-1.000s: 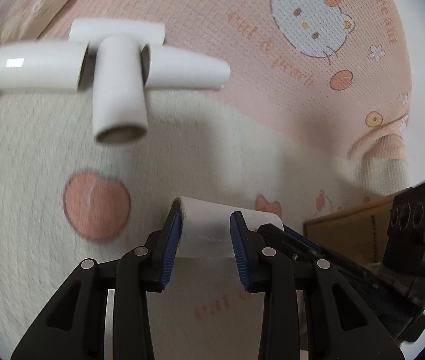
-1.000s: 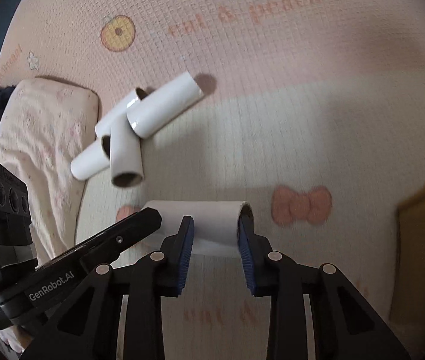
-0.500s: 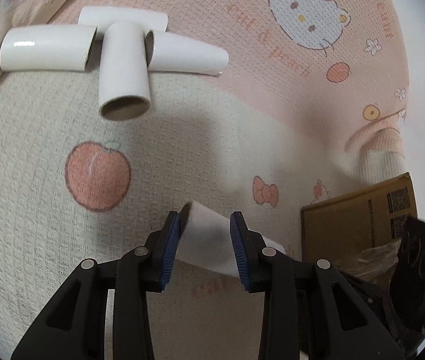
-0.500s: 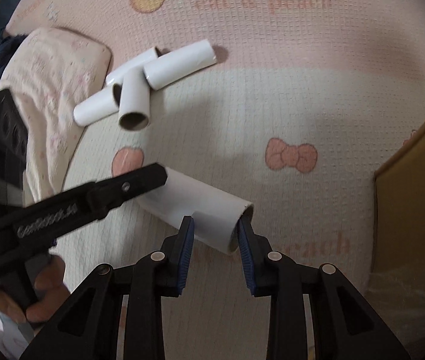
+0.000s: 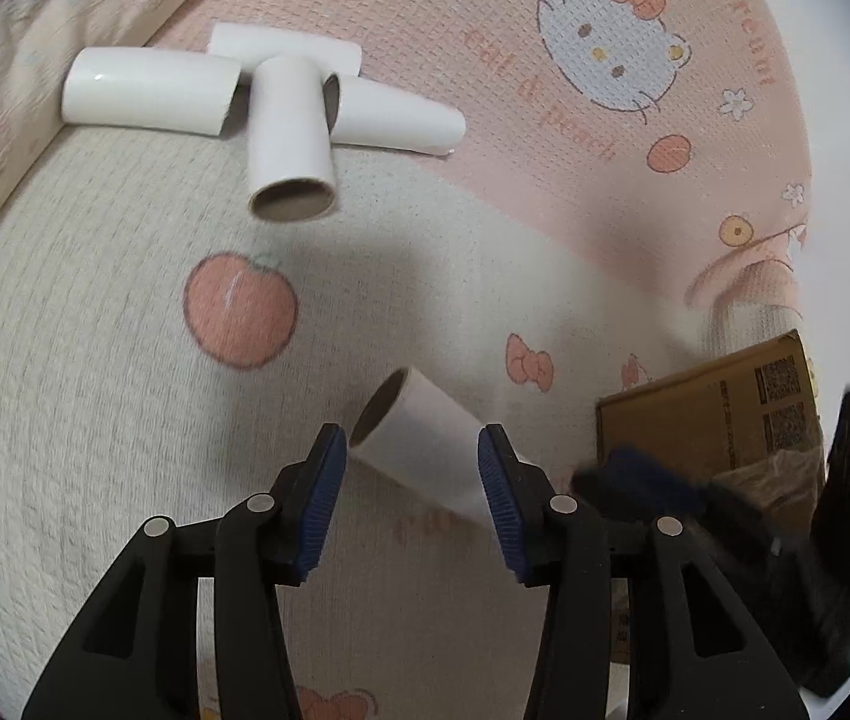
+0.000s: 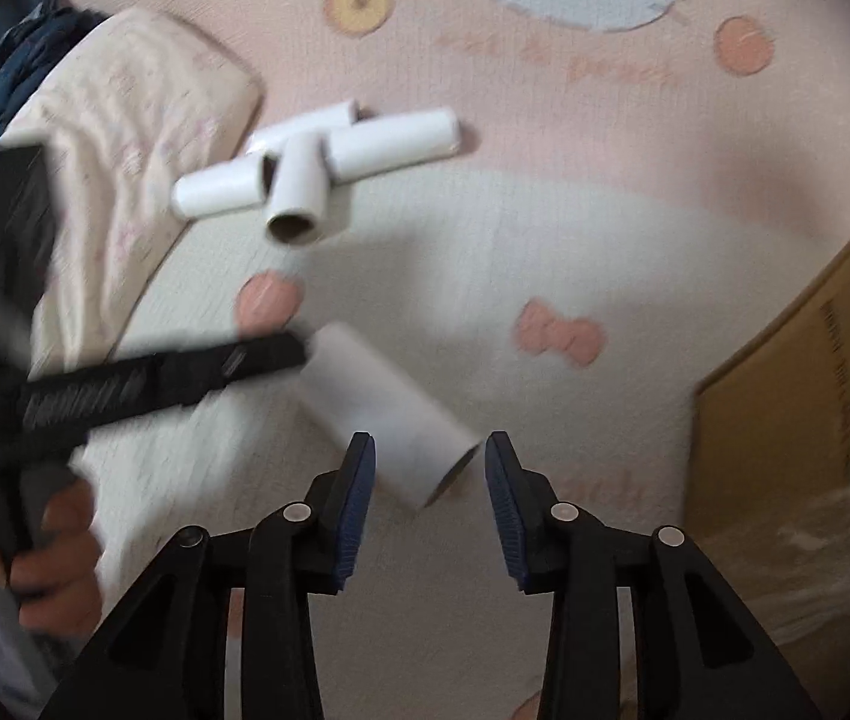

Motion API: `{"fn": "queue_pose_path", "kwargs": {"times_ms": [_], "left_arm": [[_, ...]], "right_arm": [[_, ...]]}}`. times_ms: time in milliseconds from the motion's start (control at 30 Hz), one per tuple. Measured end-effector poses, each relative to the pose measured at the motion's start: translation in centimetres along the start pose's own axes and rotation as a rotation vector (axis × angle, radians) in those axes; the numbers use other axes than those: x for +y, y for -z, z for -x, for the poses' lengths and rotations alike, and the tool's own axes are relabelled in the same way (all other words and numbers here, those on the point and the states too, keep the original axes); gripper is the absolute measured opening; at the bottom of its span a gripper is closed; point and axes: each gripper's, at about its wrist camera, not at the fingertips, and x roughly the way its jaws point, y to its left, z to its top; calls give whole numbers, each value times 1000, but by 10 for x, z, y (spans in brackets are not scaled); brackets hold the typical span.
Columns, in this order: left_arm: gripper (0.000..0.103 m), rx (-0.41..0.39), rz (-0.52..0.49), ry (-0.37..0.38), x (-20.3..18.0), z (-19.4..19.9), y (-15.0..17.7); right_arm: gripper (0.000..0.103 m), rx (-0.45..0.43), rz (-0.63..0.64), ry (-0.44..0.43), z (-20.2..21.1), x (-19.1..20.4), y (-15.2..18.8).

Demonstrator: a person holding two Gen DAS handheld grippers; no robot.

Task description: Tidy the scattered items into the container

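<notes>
A white cardboard tube (image 5: pixel 419 438) lies or hangs slanted between both grippers; it also shows in the right wrist view (image 6: pixel 389 414). My left gripper (image 5: pixel 410 480) is open, its jaws wide on either side of the tube's left end. My right gripper (image 6: pixel 430 480) is open around the tube's right end. Whether the tube rests on the blanket is unclear. A pile of several white tubes (image 5: pixel 287 114) lies farther back, also in the right wrist view (image 6: pixel 305 174). The brown cardboard box (image 5: pixel 719 420) stands at the right, and shows in the right wrist view (image 6: pixel 809 408).
A pink and cream Hello Kitty blanket (image 5: pixel 95 390) covers the surface. A cream pillow (image 6: pixel 125 120) lies at the left edge. Crumpled clear plastic (image 6: pixel 815 540) sits in the box. A bare hand (image 6: pixel 59 558) holds the left gripper's handle.
Both grippers were shut on the tube, one at each end, and lifted it toward the box. Now both have opened wide and the tube is released, tilted between them.
</notes>
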Motion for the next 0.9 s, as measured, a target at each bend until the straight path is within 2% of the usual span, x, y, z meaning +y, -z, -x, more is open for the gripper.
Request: {"fn": "queue_pose_path", "kwargs": {"times_ms": [67, 133, 200, 233, 267, 400, 467, 567, 900], "left_arm": [[50, 12, 11, -11, 1, -3, 7], [46, 36, 34, 13, 3, -9, 10], [45, 51, 67, 40, 5, -14, 11], [45, 60, 89, 60, 6, -17, 12], [45, 66, 103, 76, 7, -19, 13], [45, 82, 157, 109, 11, -30, 13], [45, 81, 162, 112, 11, -34, 12], [45, 83, 143, 123, 10, -40, 10], [45, 102, 131, 143, 10, -43, 10]], "right_arm": [[35, -43, 1, 20, 0, -4, -10], [35, -23, 11, 55, -9, -6, -16], [27, 33, 7, 35, -23, -9, -19], [16, 54, 5, 24, -29, -10, -19], [15, 61, 11, 23, -33, -10, -19], [15, 111, 28, 40, -44, -9, -15], [15, 143, 20, 10, -48, -11, -12], [15, 176, 8, -83, -50, -9, -5], [15, 145, -51, -151, -40, -4, 6]]}}
